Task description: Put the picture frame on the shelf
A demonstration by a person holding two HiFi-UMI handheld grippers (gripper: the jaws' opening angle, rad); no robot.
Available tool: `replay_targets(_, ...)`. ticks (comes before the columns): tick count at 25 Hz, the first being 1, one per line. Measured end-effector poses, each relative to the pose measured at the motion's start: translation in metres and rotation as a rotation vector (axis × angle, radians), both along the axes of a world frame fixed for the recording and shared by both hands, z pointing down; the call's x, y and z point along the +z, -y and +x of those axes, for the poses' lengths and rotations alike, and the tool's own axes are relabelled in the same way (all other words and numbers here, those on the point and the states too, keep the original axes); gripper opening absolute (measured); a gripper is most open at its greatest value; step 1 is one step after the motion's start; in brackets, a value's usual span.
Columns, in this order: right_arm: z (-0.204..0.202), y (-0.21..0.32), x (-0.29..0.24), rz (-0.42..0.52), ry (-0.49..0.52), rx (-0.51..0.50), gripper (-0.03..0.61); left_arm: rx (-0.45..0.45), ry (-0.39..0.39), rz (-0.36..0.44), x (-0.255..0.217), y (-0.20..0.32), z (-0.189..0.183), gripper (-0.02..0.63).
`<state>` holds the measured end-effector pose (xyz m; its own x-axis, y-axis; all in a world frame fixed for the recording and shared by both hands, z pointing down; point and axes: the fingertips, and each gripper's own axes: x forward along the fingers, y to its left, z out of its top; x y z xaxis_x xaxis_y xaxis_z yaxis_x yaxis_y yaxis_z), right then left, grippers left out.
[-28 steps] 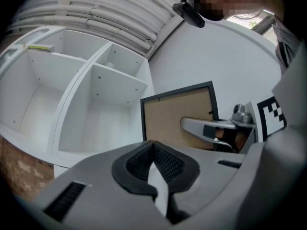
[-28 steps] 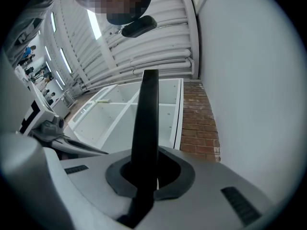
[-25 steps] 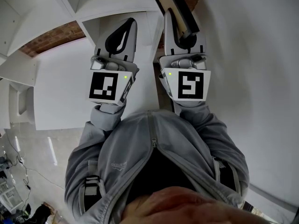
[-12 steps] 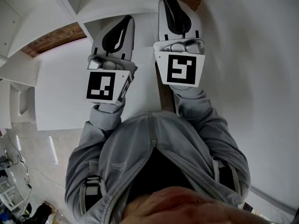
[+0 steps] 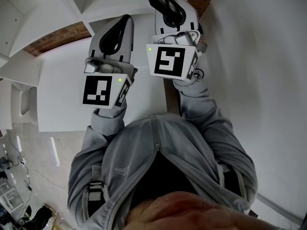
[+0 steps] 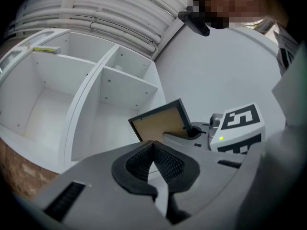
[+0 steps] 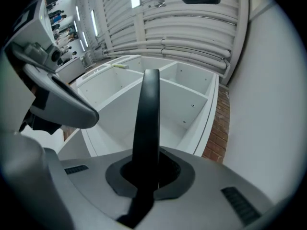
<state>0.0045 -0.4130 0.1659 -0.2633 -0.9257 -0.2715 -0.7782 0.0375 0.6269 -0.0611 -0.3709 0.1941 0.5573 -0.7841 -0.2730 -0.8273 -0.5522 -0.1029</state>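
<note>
Picture frame point(image 6: 160, 123) not yet shelved: it is held in the air in front of the white shelf unit point(image 7: 184, 87), short of the openings.

Left gripper point(image 6: 153, 150): fingers closed together, nothing between them. It is carried just left of the frame, idle. It is judged to be kept free for steadying if needed.

Right gripper point(image 7: 146, 171): fingers clamped on the frame's lower edge. From its own view the black frame is seen edge-on and roughly upright. From the left gripper view the brown backing board is shown, tilted. An edge grip is judged to be chosen so the frame can be slid into a compartment and stood up.

Surroundings, left to right:
- Open white compartments are seen, parted by a vertical divider point(image 6: 91, 99). All visible ones look empty, so no contents are in the way.
- A small pale strip point(image 6: 45, 48) lies on the shelf top; what it is cannot be told.
- A brick wall point(image 7: 218, 133) runs beside the unit's right side, then a plain white wall point(image 7: 273, 104).
- White ducting point(image 7: 192, 32) is overhead.

Likely obstacles: the divider and compartment edges, which must be cleared by the frame's top corner, and the left gripper close alongside.
</note>
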Motion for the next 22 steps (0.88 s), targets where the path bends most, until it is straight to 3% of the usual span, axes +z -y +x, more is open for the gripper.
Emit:
replay_targets(7, -0.009, 0.010, 0.007, -0.005, -0.102, 0.031, 0.034, 0.092, 0.024, 0.010, -0.009, -0.005, 0.000, 0.015)
replay_targets(11, -0.008, 0.014, 0.005, -0.014, -0.113, 0.027, 0.034, 0.130, 0.032, 0.031, -0.020, -0.010, 0.003, 0.110)
replay_targets(22, -0.015, 0.019, 0.011, -0.006, -0.187, 0.062, 0.034, 0.212, 0.003, 0.040, -0.035, -0.007, 0.008, 0.124)
